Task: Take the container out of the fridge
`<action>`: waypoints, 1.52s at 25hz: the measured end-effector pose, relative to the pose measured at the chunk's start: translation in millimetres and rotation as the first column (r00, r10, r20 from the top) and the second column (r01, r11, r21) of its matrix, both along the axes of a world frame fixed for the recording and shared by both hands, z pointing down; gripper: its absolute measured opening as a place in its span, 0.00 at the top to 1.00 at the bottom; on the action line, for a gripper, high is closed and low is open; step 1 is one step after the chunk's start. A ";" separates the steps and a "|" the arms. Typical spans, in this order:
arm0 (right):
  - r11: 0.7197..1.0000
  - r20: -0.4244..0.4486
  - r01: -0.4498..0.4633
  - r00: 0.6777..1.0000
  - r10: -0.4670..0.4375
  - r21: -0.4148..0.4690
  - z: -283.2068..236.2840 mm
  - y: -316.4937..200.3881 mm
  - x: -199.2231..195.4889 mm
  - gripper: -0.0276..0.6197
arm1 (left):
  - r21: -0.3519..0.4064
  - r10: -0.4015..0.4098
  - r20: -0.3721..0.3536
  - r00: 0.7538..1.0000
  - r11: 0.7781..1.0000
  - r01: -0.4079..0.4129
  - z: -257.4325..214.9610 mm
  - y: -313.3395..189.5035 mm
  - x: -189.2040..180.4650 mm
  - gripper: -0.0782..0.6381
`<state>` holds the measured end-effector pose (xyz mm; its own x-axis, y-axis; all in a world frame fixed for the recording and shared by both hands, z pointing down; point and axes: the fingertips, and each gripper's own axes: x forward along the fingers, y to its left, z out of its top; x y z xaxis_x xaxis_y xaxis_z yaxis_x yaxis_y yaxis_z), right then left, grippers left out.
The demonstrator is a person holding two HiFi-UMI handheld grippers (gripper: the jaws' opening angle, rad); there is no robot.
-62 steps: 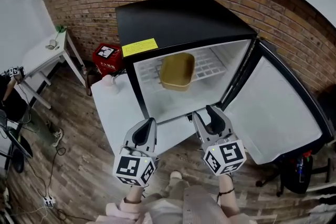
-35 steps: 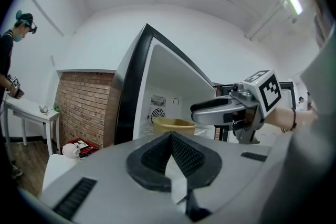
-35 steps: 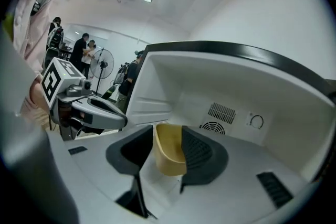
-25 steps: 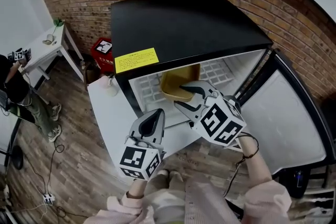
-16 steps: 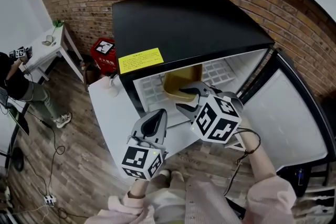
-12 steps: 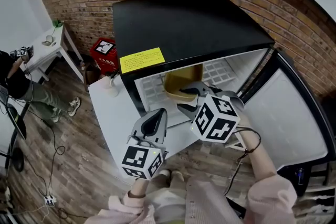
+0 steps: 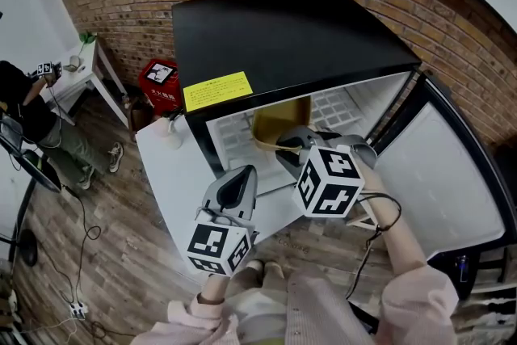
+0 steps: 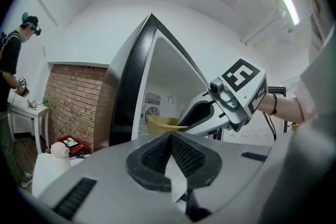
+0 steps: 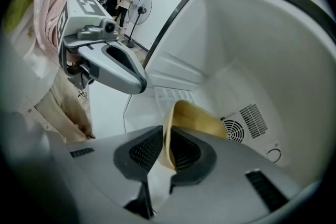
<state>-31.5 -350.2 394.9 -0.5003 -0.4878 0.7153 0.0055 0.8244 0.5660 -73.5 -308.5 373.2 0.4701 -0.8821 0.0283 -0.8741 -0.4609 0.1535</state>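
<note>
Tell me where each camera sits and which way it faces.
Head view: on the person's head, looking steeply down at the open fridge; left gripper, right gripper and sleeves show.
Left gripper view: on the left gripper, looking along its shut fingers toward the fridge opening; right gripper shows.
Right gripper view: on the right gripper, looking into the fridge; its fingers are closing on the container rim; left gripper shows.
Shared: both gripper views see the container and the other gripper.

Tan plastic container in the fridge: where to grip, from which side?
Grip the thin near wall of the tan plastic container, one jaw inside, one outside, from the open front of the black fridge. The right hand-held gripper is closing there.
</note>
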 end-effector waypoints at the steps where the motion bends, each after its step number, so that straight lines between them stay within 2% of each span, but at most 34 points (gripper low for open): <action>1: 1.000 0.001 0.000 1.000 0.000 -0.001 -0.4 0.1 0.3 0.88 | 0.000 -0.001 0.000 1.000 1.000 0.001 -0.4 0.2 -0.1 0.90; 8: 1.000 0.001 0.008 1.000 -0.008 0.014 -0.8 1.8 3.2 0.92 | 0.004 -0.008 0.000 1.000 1.000 0.008 -2.4 1.2 -1.1 0.90; 16: 1.000 0.043 0.005 0.999 -0.005 0.006 -5.0 10.9 9.2 0.92 | 0.011 -0.009 0.004 1.000 1.000 0.009 -3.9 6.3 3.2 0.90; 28: 1.000 0.177 -0.019 0.984 0.021 -0.011 -12.0 40.1 25.8 0.92 | 0.012 -0.046 0.018 0.999 0.999 0.046 -4.9 23.3 2.2 0.90; 38: 0.997 0.306 -0.076 0.949 0.078 -0.017 -17.7 71.5 44.5 0.92 | 0.008 -0.061 0.039 0.997 0.998 0.061 -0.5 41.9 -0.9 0.90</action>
